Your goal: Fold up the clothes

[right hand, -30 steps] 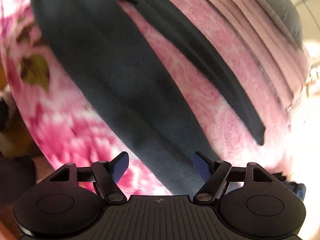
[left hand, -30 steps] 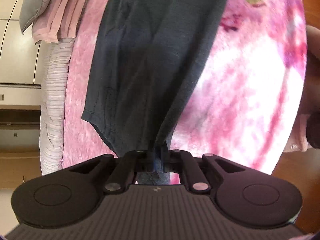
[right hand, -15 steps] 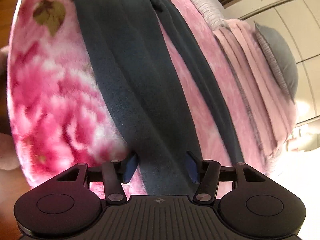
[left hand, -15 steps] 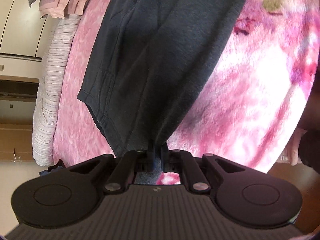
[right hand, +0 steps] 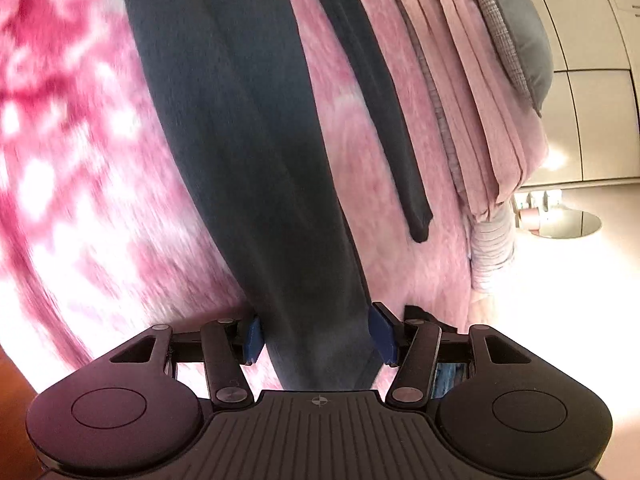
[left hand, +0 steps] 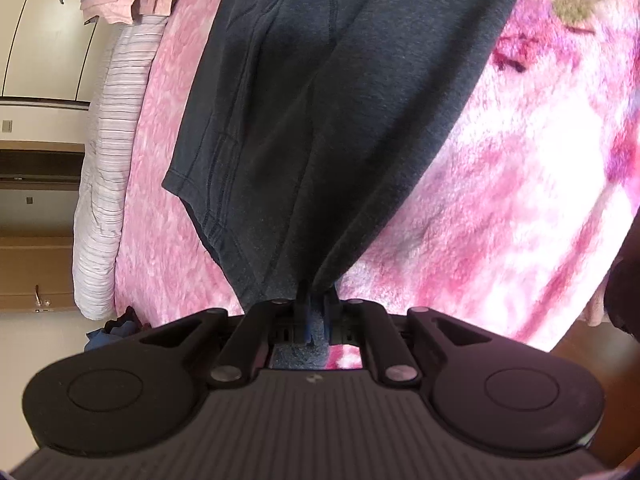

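Narrowing since a second ago, the right claw (right hand: 316,334) brackets the dark garment (right hand: 248,152) unclenched; the left claw (left hand: 316,312) stays clenched on its 6 o'clock edge, readying a two-handed fold.

Each claw, the left claw (left hand: 316,316) and the right claw (right hand: 316,336), is matte black with a ribbed top plate, two round embossed side discs, silver pivot pins on angled link arms, and what look like blue finger pads (right hand: 253,340).
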Available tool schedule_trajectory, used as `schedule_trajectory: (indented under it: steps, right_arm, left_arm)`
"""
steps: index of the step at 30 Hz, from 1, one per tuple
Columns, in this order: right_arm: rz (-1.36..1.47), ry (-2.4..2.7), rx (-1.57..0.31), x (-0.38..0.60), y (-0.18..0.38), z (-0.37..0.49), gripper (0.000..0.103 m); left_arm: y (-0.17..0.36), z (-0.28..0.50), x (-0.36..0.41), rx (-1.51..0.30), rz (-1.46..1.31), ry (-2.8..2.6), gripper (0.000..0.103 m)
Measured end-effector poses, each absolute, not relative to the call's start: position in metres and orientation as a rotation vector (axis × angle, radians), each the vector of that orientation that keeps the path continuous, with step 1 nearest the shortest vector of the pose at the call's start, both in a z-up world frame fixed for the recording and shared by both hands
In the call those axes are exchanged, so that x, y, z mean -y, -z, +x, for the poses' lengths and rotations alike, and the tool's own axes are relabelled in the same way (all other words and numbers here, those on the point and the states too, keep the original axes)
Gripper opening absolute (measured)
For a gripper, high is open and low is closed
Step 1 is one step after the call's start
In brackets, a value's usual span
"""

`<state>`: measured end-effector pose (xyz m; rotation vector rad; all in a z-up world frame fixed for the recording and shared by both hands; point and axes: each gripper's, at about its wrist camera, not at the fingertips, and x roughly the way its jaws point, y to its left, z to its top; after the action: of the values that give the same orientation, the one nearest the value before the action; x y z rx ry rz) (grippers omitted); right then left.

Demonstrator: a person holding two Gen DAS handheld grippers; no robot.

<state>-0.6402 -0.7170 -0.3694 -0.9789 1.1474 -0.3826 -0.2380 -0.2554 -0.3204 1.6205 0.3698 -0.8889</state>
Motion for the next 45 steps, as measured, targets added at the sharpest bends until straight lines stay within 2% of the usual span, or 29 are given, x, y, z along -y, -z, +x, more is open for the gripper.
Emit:
schedule_trajectory:
  steps: [2,3,4,5,10,15,20,24,33,45]
  right_arm:
    - [-0.978,0.375,-1.157,0.726,0.373,-0.640,0.043]
    - [-0.974,0.370,-1.165,0.731,0.375,-0.636,0.031]
    - [-0.965,0.367,-1.178,0.734,0.377,-0.637,0.013]
    - [-0.942,0.356,-1.193,0.737,0.378,-0.639,0.003]
    - [-0.863,0.314,-1.212,0.743,0.352,-0.640,0.002]
    - [-0.873,0.300,-1.156,0.756,0.288,-0.621,0.002]
    - [-0.876,0.219,-1.154,0.777,0.235,-0.576,0.002]
    - [-0.897,0.179,-1.200,0.803,0.223,-0.526,0.002]
    - [-0.833,0.169,-1.338,0.841,0.230,-0.420,0.002]
    - [-0.620,0.082,-1.543,0.907,0.255,-0.325,0.002]
  left_arm:
    - [0.320,-0.239,0.258,-0.374,1.627,0.881,0.006]
    - [0.319,-0.239,0.259,-0.378,1.627,0.877,0.006]
    - [0.317,-0.239,0.259,-0.385,1.626,0.874,0.005]
    - [0.315,-0.238,0.260,-0.392,1.626,0.871,0.005]
    - [0.282,-0.238,0.267,-0.392,1.629,0.861,0.004]
    - [0.218,-0.215,0.286,-0.392,1.588,0.858,0.004]
    - [0.169,-0.166,0.322,-0.506,1.547,0.950,0.004]
    - [0.153,-0.126,0.352,-0.568,1.505,1.029,0.004]
    - [0.167,-0.021,0.421,-0.797,1.410,1.158,0.004]
    - [0.227,0.043,0.492,-1.028,1.357,1.150,0.005]
